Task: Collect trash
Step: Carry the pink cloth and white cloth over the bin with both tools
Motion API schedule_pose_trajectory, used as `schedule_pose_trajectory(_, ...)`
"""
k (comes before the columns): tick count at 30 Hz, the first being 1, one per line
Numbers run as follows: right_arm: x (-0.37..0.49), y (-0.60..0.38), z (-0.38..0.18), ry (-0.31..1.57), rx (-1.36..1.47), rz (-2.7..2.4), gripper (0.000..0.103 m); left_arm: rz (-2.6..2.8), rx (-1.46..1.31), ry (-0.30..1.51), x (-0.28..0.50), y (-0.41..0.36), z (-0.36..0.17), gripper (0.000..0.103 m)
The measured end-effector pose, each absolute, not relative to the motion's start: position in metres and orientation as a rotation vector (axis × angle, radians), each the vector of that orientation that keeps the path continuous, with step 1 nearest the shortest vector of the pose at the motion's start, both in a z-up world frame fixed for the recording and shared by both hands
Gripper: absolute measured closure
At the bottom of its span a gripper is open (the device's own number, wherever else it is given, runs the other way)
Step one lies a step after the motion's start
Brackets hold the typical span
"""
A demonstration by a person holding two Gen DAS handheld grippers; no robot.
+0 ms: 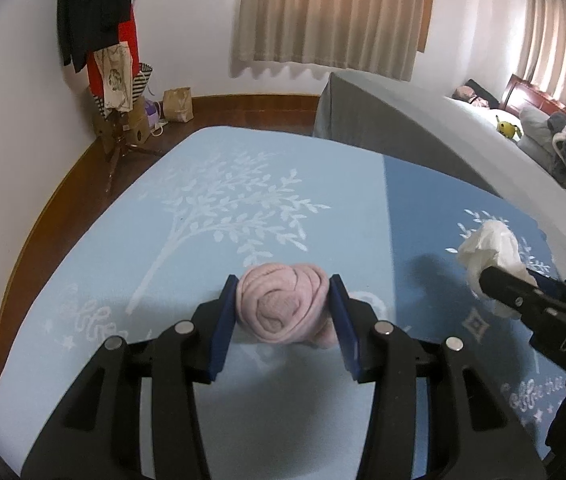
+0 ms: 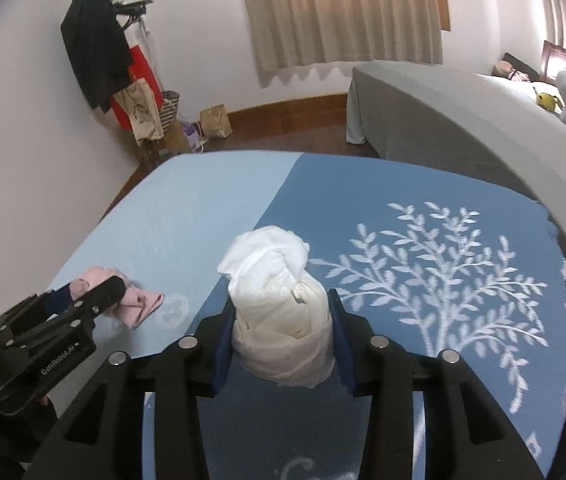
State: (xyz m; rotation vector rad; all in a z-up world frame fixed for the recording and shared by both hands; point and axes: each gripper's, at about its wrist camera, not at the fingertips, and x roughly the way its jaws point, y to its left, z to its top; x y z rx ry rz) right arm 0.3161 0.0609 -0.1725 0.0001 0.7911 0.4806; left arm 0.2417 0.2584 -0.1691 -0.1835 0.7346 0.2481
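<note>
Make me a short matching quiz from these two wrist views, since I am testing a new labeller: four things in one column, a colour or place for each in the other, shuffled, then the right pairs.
Things:
1. bundle in the left gripper
2. bundle in the right gripper
3. paper bag
4. yellow plush toy

Descriptions:
A. white
B. on the grey bed
C. pink
D. on the wooden floor by the wall

Pairs: 1-C, 2-A, 3-D, 4-B
</note>
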Motion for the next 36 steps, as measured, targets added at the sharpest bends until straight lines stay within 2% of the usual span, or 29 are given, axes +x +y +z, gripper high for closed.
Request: schedule_pose_trajectory(36, 0.167, -0.137, -0.064, 0.561, 0.102, 0.264, 0.059, -0.052, -0.106, 0.598, 0.153, 0.072, -0.076, 0.059)
